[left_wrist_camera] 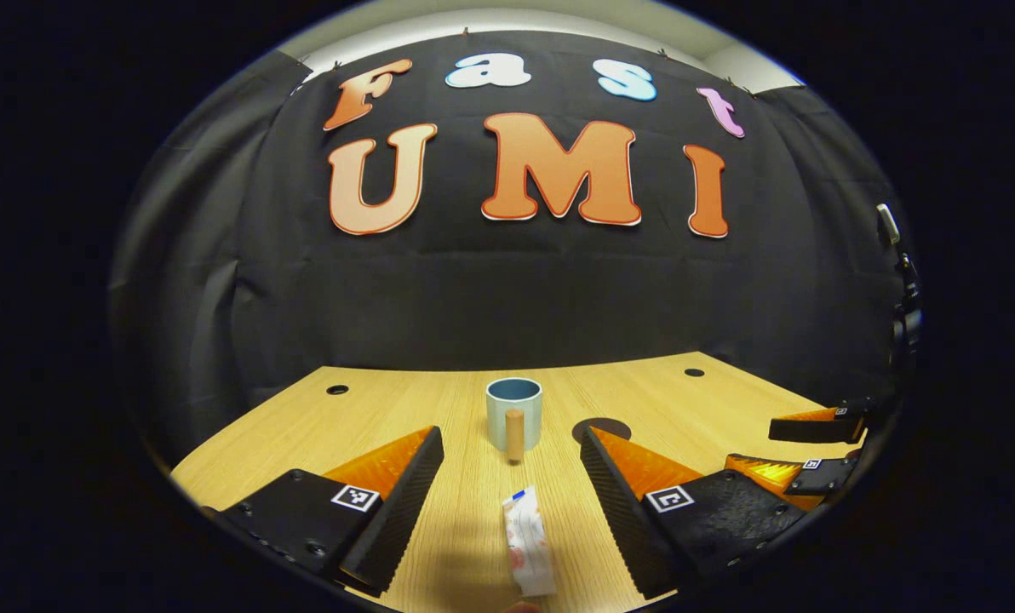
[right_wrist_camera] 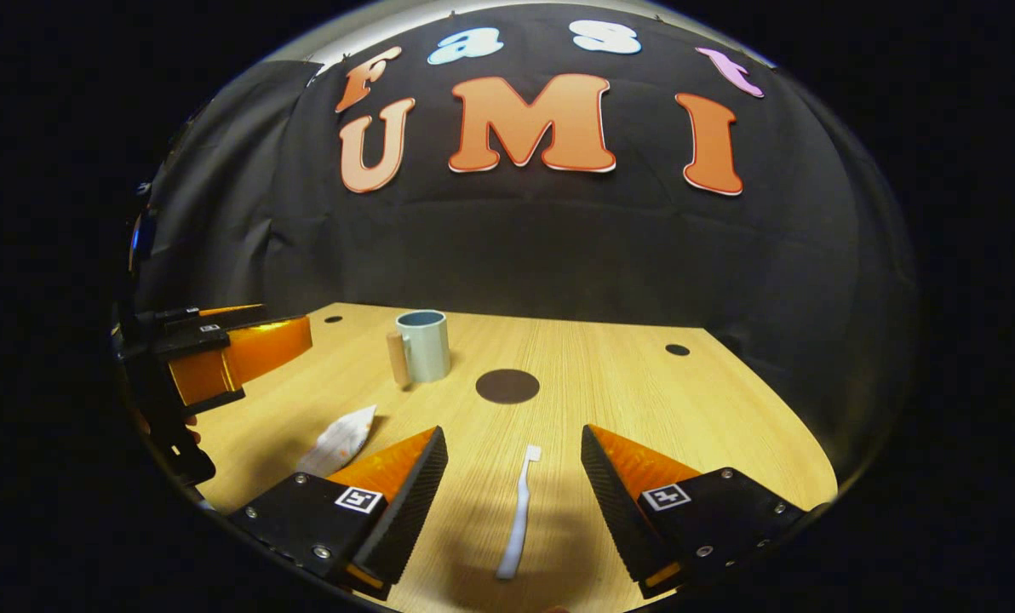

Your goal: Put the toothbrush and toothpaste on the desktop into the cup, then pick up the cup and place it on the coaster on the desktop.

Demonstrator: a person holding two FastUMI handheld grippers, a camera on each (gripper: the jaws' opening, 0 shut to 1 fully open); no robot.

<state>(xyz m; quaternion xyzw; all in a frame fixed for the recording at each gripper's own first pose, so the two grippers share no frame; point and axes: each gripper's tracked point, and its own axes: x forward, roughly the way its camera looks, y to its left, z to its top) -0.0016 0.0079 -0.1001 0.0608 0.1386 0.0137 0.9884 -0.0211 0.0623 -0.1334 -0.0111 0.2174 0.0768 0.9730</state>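
1. Lying flat on the desk (left_wrist_camera: 439,400), the toothpaste (left_wrist_camera: 529,542) sits between the wide-open left gripper (left_wrist_camera: 512,477) fingers; its print is too blurry to read.
2. Toothbrush (right_wrist_camera: 518,513) lies between the wide-open right gripper (right_wrist_camera: 514,472) fingers.
3. Cup (left_wrist_camera: 513,413) stands farther back, w/ the dark coaster (right_wrist_camera: 507,386) beside it.

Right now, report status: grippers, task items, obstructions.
Left gripper open over toothpaste. Right gripper open over toothbrush. Cup upright, off coaster. Nothing between.

On the desk (right_wrist_camera: 627,383): one cup (right_wrist_camera: 423,345), one toothpaste tube (left_wrist_camera: 529,541), one toothbrush (right_wrist_camera: 518,515), one round dark coaster (right_wrist_camera: 507,386). Two grippers, two fingers each.
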